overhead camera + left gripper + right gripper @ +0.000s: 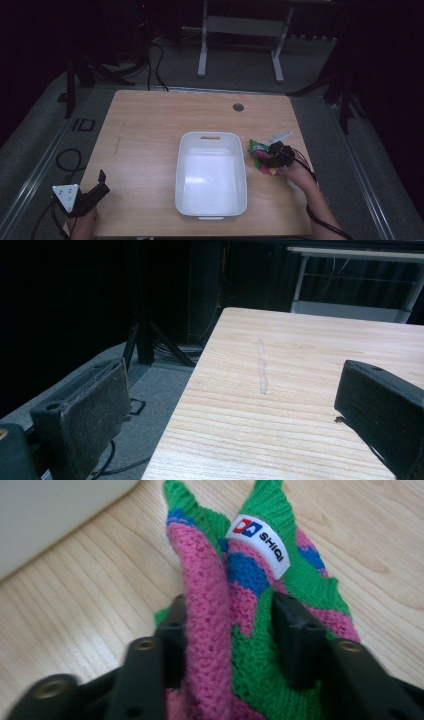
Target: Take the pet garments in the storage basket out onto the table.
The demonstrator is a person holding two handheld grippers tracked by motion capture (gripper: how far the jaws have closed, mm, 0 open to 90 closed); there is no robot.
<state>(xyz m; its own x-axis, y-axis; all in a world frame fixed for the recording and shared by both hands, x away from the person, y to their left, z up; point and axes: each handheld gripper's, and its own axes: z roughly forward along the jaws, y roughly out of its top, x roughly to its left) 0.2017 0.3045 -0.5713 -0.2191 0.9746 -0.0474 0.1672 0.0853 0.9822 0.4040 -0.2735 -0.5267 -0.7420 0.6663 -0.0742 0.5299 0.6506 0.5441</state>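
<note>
Knitted cloth [240, 630] in pink, green and blue is bunching up between the jaws of my right tongs [227, 630], which are pinching a fold of it against the worktop [145, 130]. A white label [260, 545] reading SHIQI is showing on the cloth just beyond the jaw tips. In the high view I am seeing the same right tongs [272, 157] sitting just beside the right wall of the white bin [211, 175], with the colourful cloth [257, 150] lying under and ahead of them, outside the bin, on the wood. A corner of that bin [50, 515] is showing ahead and to the left of the right tongs in their own view.

My left tongs [92, 192] are resting well apart from all this, at the near left corner of the worktop, with the grey plate on top. Their jaws are standing wide with nothing between them; past them I am looking along bare wood [300, 365] and, off the worktop's edge, at dark floor [150, 385] with a black stand leg [142, 335].
</note>
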